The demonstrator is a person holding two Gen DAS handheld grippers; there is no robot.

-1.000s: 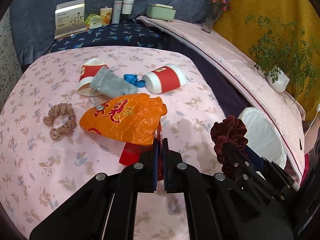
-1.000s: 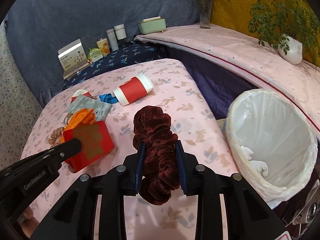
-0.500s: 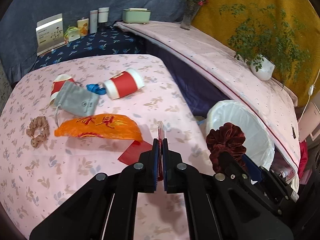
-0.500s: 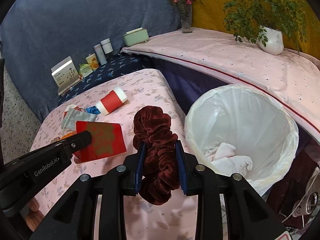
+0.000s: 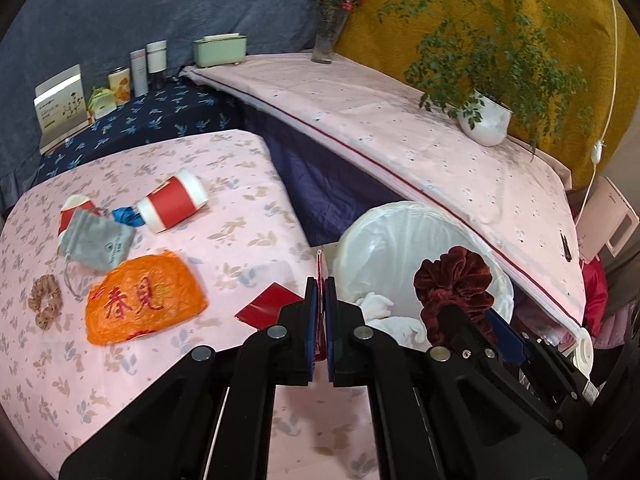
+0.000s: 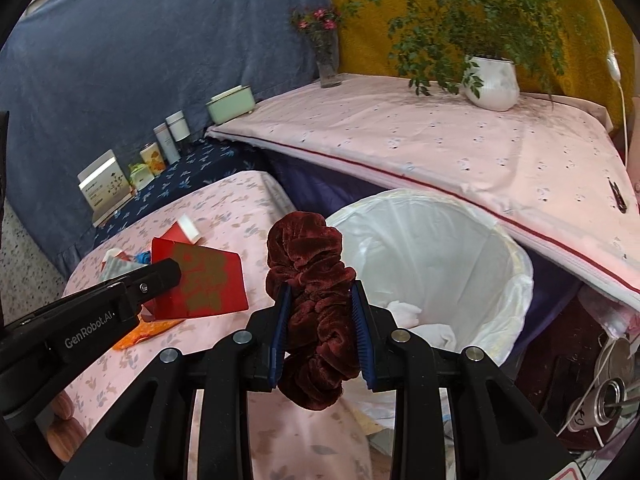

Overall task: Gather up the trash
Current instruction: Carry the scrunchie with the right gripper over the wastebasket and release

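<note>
My left gripper [image 5: 320, 284] is shut on a red envelope [image 6: 200, 280], seen edge-on in the left wrist view [image 5: 319, 272], held above the table's right edge near the bin. My right gripper [image 6: 320, 292] is shut on a dark red velvet scrunchie [image 6: 312, 264], also visible in the left wrist view [image 5: 452, 284], beside the white-lined trash bin [image 6: 516, 264] [image 5: 400, 216]. On the pink table [image 5: 240, 200] lie an orange plastic bag [image 5: 144, 300], a second red envelope [image 5: 268, 304], two red paper cups [image 5: 176, 200] [image 5: 70, 208] and a blue scrap [image 5: 128, 216].
A grey pouch [image 5: 96, 240] and a tan scrunchie [image 5: 44, 304] lie at the table's left. Boxes and bottles [image 5: 144, 64] stand at the back. A higher pink shelf [image 5: 440, 152] carries a potted plant [image 5: 484, 120] and a vase [image 5: 326, 40]. White tissues [image 6: 404, 308] lie in the bin.
Both grippers have moved right toward the bin with their loads. The orange bag that hung from the red envelope now lies flat on the table.
</note>
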